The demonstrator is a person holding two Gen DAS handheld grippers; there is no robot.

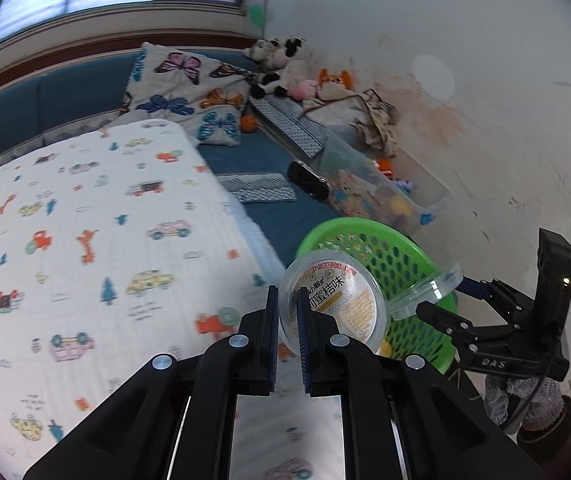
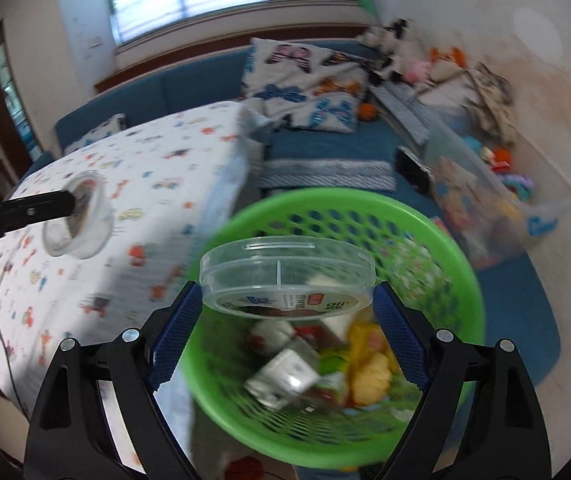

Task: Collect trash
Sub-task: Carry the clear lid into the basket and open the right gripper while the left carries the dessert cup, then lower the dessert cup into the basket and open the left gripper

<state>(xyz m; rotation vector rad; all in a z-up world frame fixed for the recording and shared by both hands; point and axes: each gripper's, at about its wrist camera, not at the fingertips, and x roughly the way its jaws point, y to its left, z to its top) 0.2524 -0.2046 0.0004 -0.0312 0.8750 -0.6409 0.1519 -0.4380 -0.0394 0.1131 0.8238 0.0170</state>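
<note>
My left gripper (image 1: 288,300) is shut on the rim of a clear plastic cup with a yellow label (image 1: 337,304), held above the bed's edge beside the green basket (image 1: 389,248). The cup also shows in the right wrist view (image 2: 79,216). My right gripper (image 2: 285,312) holds a clear round plastic tub (image 2: 285,276) between its blue pads, above the green basket (image 2: 437,240). The basket holds several pieces of trash (image 2: 297,368). The right gripper with its tub also shows in the left wrist view (image 1: 429,292).
A bed with a cartoon-print sheet (image 1: 85,240) fills the left. Butterfly pillows (image 1: 189,92), plush toys (image 1: 281,64) and a clear toy bin (image 1: 385,192) lie along the wall. A blue mat (image 2: 525,300) lies under the basket.
</note>
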